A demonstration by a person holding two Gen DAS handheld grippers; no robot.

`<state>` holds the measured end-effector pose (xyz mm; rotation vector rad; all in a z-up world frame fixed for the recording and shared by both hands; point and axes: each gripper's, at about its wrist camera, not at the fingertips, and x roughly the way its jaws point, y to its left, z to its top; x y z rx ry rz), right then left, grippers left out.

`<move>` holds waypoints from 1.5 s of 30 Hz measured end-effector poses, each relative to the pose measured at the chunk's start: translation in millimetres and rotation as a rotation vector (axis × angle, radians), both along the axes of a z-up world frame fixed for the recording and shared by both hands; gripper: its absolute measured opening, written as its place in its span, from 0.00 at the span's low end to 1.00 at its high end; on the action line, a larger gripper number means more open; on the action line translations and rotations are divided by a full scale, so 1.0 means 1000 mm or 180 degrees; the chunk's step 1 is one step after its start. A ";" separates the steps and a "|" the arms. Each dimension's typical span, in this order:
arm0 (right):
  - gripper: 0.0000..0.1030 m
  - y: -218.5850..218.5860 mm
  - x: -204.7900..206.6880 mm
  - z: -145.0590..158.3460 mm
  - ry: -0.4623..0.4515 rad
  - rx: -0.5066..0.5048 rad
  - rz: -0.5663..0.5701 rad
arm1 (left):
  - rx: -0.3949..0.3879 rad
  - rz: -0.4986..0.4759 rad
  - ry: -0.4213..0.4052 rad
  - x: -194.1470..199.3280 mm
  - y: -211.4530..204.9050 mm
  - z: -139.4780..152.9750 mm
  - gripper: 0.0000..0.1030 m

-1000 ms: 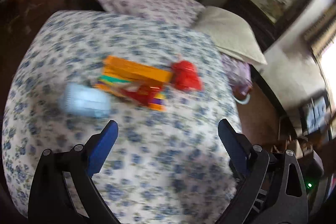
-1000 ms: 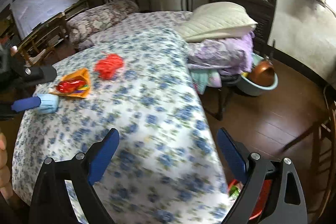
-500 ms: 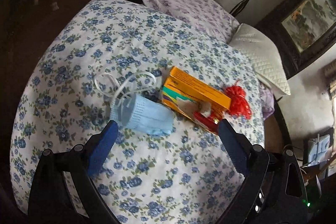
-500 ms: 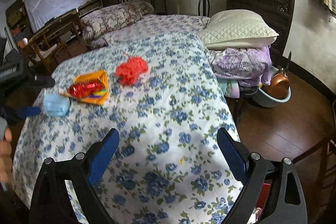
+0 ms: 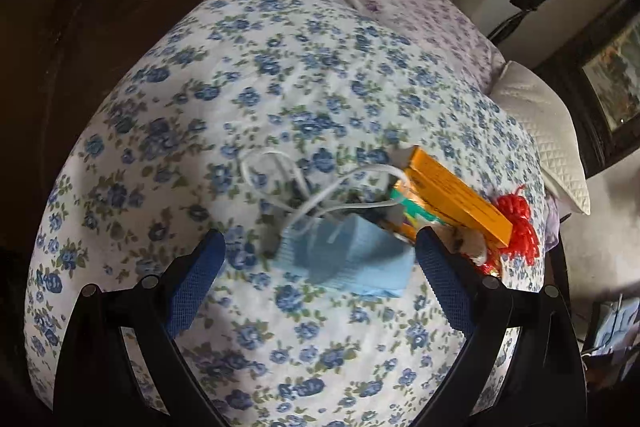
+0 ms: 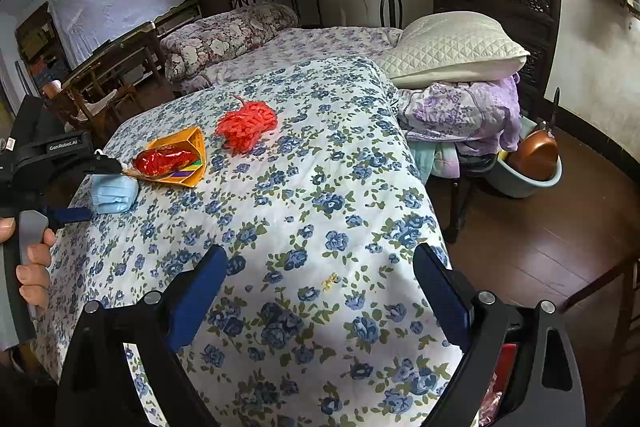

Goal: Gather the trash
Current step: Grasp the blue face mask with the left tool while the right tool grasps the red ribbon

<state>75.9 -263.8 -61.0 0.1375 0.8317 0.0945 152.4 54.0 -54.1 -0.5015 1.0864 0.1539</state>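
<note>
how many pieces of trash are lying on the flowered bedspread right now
4: a blue face mask between the left tongs, an orange box beside it, a red wrapper on the box, and red netting farther back. Smaller bits may be hidden.

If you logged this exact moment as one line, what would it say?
left gripper: open, straddling blue face mask | right gripper: open, empty, over floral bedspread | orange box, red mesh: untouched

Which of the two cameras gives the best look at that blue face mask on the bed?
The left wrist view. The mask lies close, between the open left gripper fingers, with its white ear loops spread on the quilt. In the right wrist view the mask is small, at the far edge, its loops hidden.
</note>
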 end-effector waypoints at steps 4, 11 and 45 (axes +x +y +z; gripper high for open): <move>0.89 -0.001 0.001 -0.001 0.0005 -0.0007 -0.0004 | 0.0236 -0.0243 0.0110 -0.006 -0.005 0.001 0.88; 0.89 0.003 0.000 0.001 -0.0043 -0.0033 0.0060 | 0.0422 -0.0234 0.0166 -0.025 0.013 0.006 0.88; 0.89 0.009 0.001 -0.008 0.0003 -0.0127 0.0089 | 0.0784 -0.0750 -0.0361 -0.009 -0.037 0.020 0.59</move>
